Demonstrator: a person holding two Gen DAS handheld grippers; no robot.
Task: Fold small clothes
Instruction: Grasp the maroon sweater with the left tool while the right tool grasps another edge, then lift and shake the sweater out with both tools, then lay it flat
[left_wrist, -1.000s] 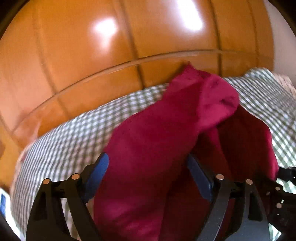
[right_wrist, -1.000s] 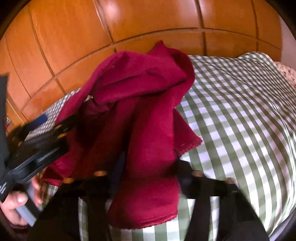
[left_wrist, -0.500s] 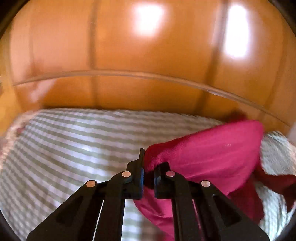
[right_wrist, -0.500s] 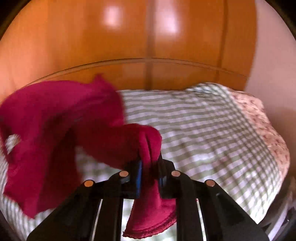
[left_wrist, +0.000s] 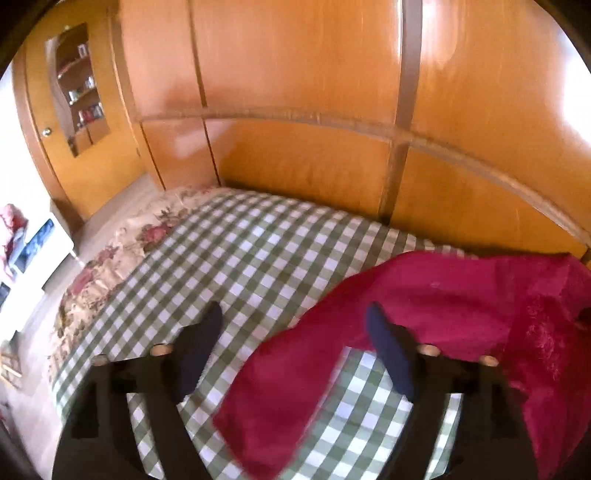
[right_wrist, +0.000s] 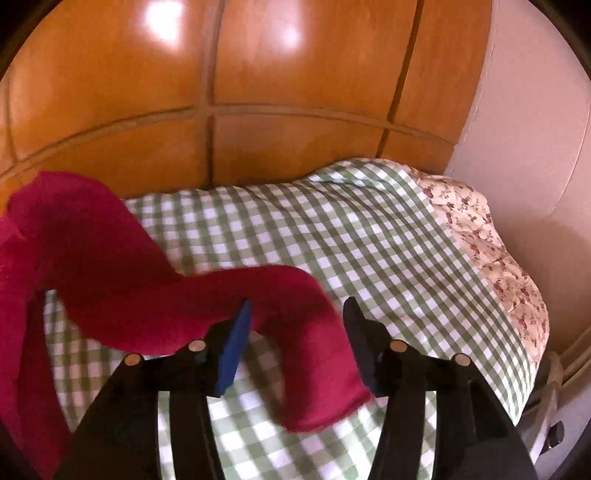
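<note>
Both my claws have just let go: the left gripper (left_wrist: 293, 328) now stands wide, the right gripper (right_wrist: 297, 314) partly parted, pads off the fuzzy crimson garment (left_wrist: 424, 306) (spread, unfolded) lying across the green-checked bedspread (left_wrist: 258, 254) near its headboard edge.

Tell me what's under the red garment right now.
The red garment lies on the green checked bedspread, whose checks show around it. Whatever sits beneath the cloth itself is covered.
</note>
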